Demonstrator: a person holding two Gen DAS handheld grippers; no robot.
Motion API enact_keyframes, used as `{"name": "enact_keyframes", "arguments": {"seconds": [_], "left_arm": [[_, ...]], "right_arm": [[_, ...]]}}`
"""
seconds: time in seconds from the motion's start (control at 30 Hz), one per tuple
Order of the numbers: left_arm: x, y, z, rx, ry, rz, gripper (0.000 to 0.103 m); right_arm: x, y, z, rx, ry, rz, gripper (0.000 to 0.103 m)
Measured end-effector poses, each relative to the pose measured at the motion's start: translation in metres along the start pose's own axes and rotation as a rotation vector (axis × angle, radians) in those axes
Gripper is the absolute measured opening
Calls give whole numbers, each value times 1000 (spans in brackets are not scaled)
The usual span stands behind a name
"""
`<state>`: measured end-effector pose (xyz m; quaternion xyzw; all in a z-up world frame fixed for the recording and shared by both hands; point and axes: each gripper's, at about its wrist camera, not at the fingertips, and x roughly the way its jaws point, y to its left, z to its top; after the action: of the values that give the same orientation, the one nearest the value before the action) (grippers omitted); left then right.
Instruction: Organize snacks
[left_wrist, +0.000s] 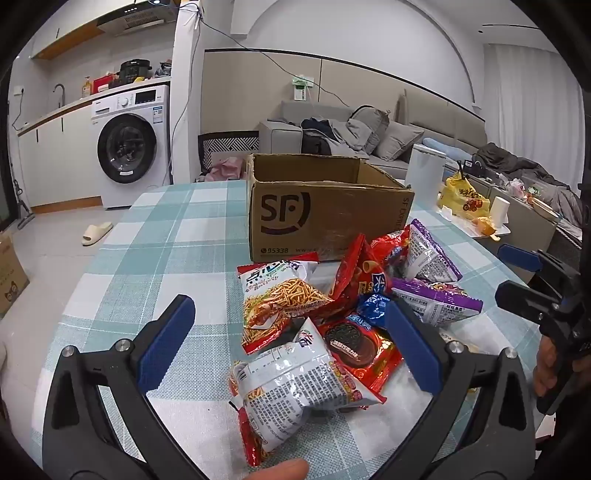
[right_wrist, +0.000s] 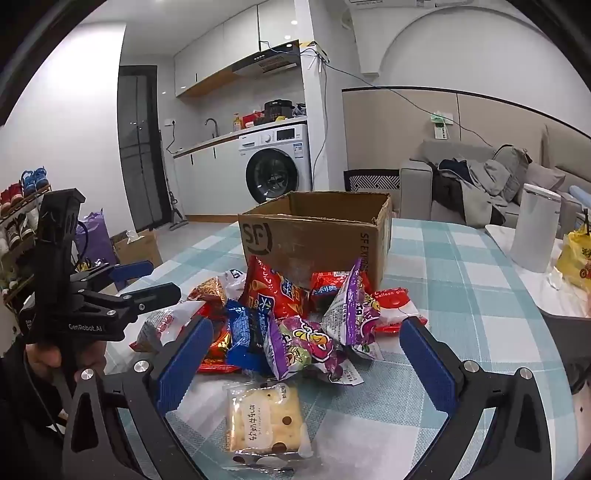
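Note:
A pile of snack packets lies on the checked tablecloth in front of an open SF cardboard box (left_wrist: 325, 206), which also shows in the right wrist view (right_wrist: 314, 236). My left gripper (left_wrist: 291, 332) is open above a white noodle-snack packet (left_wrist: 291, 384) and a red cookie packet (left_wrist: 358, 347). My right gripper (right_wrist: 303, 354) is open over purple packets (right_wrist: 306, 343) and a clear cracker packet (right_wrist: 264, 419). A red packet (right_wrist: 273, 288) leans against the box. Each gripper shows in the other's view: the right one (left_wrist: 517, 273), the left one (right_wrist: 147, 280). Both hold nothing.
A white canister (right_wrist: 535, 229) and a yellow bag (left_wrist: 463, 199) stand at the table's right side. A washing machine (left_wrist: 129, 147) and sofa (left_wrist: 369, 133) are behind. Tablecloth (left_wrist: 166, 240) stretches left of the box.

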<state>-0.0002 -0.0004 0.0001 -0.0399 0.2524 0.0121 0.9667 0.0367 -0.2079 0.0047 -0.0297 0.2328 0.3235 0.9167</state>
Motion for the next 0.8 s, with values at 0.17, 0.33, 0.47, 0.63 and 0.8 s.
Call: {"name": "enact_keyframes", "arguments": {"seconds": [0.17, 0.33, 0.47, 0.63, 0.8], "left_arm": [[-1, 1, 0, -8, 4, -13, 102], [1, 0, 0, -11, 10, -6, 102], [2, -1, 0, -9, 11, -5, 102], [1, -2, -1, -6, 9, -5, 102], [1, -2, -1, -5, 8, -4, 102]], "right_arm": [[-1, 0, 0, -1, -9, 2, 103], [-4, 3, -1, 3, -10, -2, 103], [-2, 2, 0, 7, -3, 2, 103], [0, 2, -1, 10, 2, 0, 103], [3, 0, -1, 2, 6, -3, 103]]}}
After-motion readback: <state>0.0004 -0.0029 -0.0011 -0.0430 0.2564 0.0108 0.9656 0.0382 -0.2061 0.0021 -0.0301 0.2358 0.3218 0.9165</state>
